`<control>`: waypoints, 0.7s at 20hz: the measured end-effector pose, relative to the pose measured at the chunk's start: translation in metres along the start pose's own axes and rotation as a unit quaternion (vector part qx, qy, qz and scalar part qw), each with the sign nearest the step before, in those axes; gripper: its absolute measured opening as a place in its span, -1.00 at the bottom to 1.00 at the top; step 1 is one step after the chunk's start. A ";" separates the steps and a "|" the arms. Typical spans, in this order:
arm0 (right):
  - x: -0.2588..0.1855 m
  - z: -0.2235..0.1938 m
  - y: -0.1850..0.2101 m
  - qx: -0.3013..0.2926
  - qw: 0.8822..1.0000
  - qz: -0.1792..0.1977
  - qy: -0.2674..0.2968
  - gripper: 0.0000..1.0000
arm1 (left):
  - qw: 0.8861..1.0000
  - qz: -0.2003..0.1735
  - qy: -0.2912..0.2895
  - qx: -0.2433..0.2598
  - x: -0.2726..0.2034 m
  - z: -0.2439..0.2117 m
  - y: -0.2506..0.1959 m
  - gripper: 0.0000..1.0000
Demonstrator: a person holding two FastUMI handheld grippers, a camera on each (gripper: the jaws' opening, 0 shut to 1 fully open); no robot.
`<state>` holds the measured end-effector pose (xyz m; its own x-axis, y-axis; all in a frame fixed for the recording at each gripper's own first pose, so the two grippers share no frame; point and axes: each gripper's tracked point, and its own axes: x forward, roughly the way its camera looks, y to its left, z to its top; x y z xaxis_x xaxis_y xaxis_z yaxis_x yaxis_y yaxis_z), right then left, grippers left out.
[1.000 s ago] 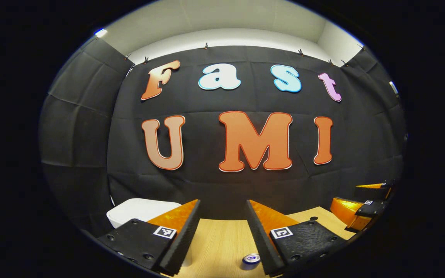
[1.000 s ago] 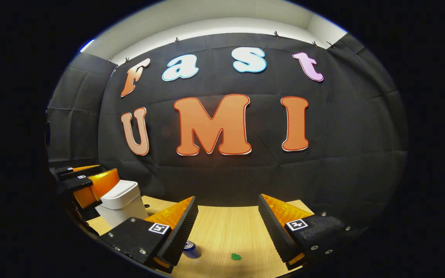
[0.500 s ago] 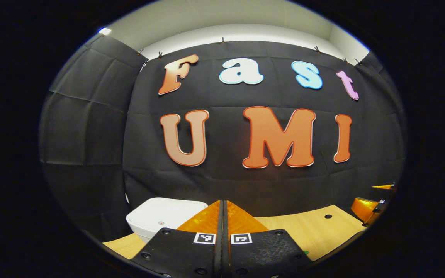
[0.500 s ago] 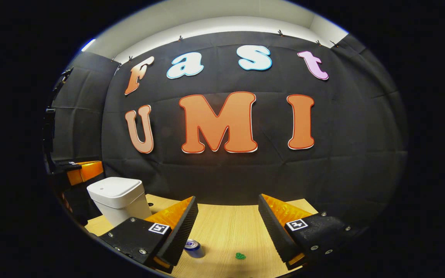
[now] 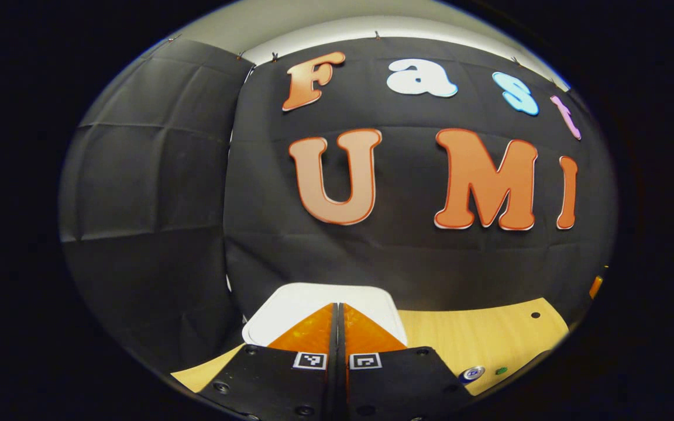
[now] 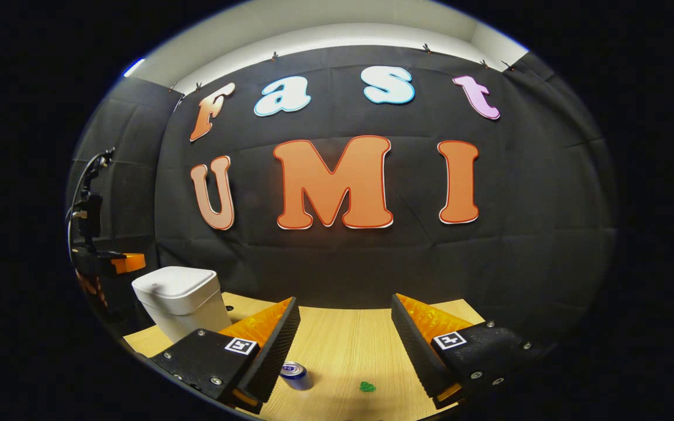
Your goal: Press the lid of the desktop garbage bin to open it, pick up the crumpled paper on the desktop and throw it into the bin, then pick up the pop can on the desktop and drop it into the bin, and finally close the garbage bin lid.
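Note:
In the left gripper view my left gripper [image 5: 339, 310] is shut with nothing between its fingers, its tips just over the closed white lid of the bin [image 5: 290, 304]. The pop can [image 5: 473, 373] and a small green crumpled paper [image 5: 501, 370] lie on the desk to the lower right. In the right gripper view my right gripper [image 6: 346, 310] is open above the wooden desk [image 6: 348, 345]. The white bin [image 6: 182, 295] stands at the left, lid closed, with the left gripper [image 6: 129, 261] above its far side. The blue can [image 6: 296, 374] stands near my left finger and the green paper [image 6: 366, 386] lies between my fingers.
Black cloth walls close the booth behind and to the left. A cable and mount [image 6: 88, 204] hang at the left edge of the right gripper view. The desk has small dark holes [image 5: 535, 314] near its back edge.
My left gripper closed, swung left and came over the bin lid. The right gripper stayed open and barely moved.

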<state>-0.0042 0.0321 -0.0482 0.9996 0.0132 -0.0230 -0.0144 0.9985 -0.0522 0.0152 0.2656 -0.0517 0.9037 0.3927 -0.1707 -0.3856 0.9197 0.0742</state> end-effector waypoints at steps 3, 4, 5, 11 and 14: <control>-0.002 -0.002 -0.003 -0.003 1.000 -0.005 0.001 0.87 | 0.999 0.004 0.032 -0.015 0.021 -0.024 0.004 -1.00; -0.003 -0.003 -0.004 -0.004 1.000 -0.006 0.002 0.87 | 0.999 0.005 0.041 -0.016 0.025 -0.031 0.006 -1.00; -0.003 -0.004 -0.005 -0.005 1.000 -0.009 0.004 0.87 | 0.999 0.008 0.047 -0.020 0.029 -0.036 0.008 -1.00; -0.006 -0.016 -0.010 -0.007 1.000 -0.018 0.024 0.87 | 0.997 0.019 0.076 -0.004 0.031 -0.052 0.012 -1.00; -0.008 -0.018 -0.011 -0.007 0.999 -0.019 0.026 0.87 | 0.997 0.028 0.076 0.009 0.031 -0.048 0.010 -1.00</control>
<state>-0.0123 0.0200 -0.0654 0.9970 -0.0278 -0.0723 0.0230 0.9975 -0.0673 0.0301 0.2869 -0.1031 0.8411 0.4410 -0.3131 -0.4308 0.8963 0.1050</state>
